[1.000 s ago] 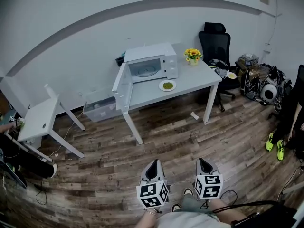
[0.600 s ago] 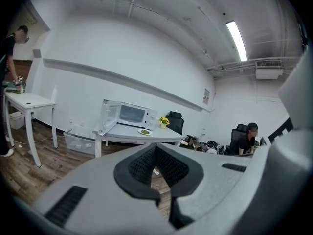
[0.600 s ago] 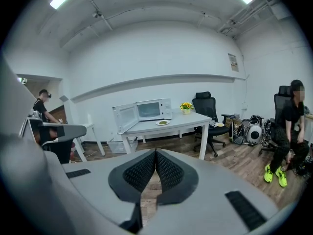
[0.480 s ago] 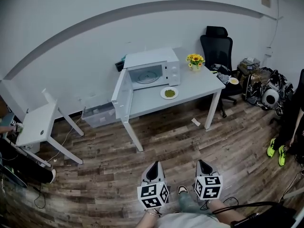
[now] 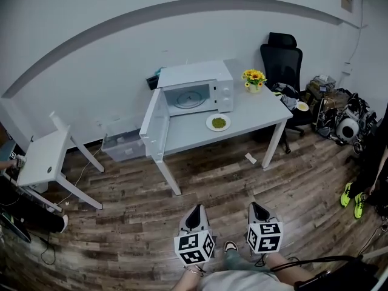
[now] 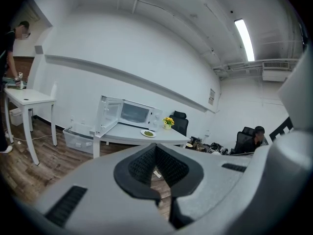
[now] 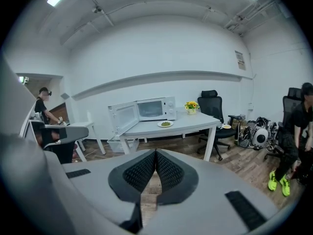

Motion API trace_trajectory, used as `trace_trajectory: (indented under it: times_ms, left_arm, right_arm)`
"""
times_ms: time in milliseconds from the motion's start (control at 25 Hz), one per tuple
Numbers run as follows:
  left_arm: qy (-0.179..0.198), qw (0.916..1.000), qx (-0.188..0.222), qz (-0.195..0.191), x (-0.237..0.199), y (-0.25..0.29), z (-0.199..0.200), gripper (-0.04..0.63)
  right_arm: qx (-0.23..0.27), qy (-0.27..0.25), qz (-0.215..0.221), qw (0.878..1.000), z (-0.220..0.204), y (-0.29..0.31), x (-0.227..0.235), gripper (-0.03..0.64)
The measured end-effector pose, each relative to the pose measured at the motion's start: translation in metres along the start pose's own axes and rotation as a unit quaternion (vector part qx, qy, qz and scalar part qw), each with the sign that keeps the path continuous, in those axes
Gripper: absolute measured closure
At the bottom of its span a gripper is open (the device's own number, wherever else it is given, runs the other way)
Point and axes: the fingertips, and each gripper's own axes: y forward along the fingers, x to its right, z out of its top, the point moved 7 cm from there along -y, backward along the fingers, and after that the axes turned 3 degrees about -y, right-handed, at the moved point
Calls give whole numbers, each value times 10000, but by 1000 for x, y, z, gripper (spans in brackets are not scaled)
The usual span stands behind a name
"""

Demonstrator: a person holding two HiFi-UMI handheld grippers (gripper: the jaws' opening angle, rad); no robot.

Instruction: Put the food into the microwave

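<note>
A white microwave [image 5: 194, 90] stands on a white table [image 5: 248, 117] against the far wall, its door [image 5: 151, 123] swung wide open to the left. On the table in front of it lies a white plate of green food [image 5: 218, 123]. My left gripper [image 5: 194, 208] and right gripper [image 5: 257, 206] hang low over the wood floor, well short of the table, both shut and holding nothing. The microwave [image 6: 134, 114] and plate [image 6: 147, 133] appear small beyond the left gripper [image 6: 156, 148]. Past the right gripper [image 7: 156, 153] I see the microwave [image 7: 151, 109] and plate [image 7: 165, 124] too.
A pot of yellow flowers [image 5: 254, 79] sits at the table's right end, with a black office chair [image 5: 285, 56] behind. A clear bin [image 5: 124, 144] lies under the table. A small white table [image 5: 45, 156] stands left. Bags [image 5: 339, 111] and a person [image 5: 373, 162] are at right.
The table and microwave have drifted slightly rightward and nearer in the head view as I step forward. Both grippers stay shut in the same pose.
</note>
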Motion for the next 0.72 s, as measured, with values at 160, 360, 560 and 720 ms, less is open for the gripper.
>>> trace_trajectory:
  times_ms: [160,360,560,720]
  left_arm:
    - [-60,10000,21,34,3,21,5,594]
    - [-99,9999,1,102,7,44,8,594]
    - [-86,9997,-15,224,10,68,11,594]
    - [-36,9995,-19,323,15,86,17,594]
  right_arm:
    - [-63,-75,56,9999,10,16,10,600]
    - [-97,-105,168,9998,20,36,21,600]
    - [-110,-116,276,9995,31,59,37,600]
    - [-102,-89,363,9992,39,76,52,600]
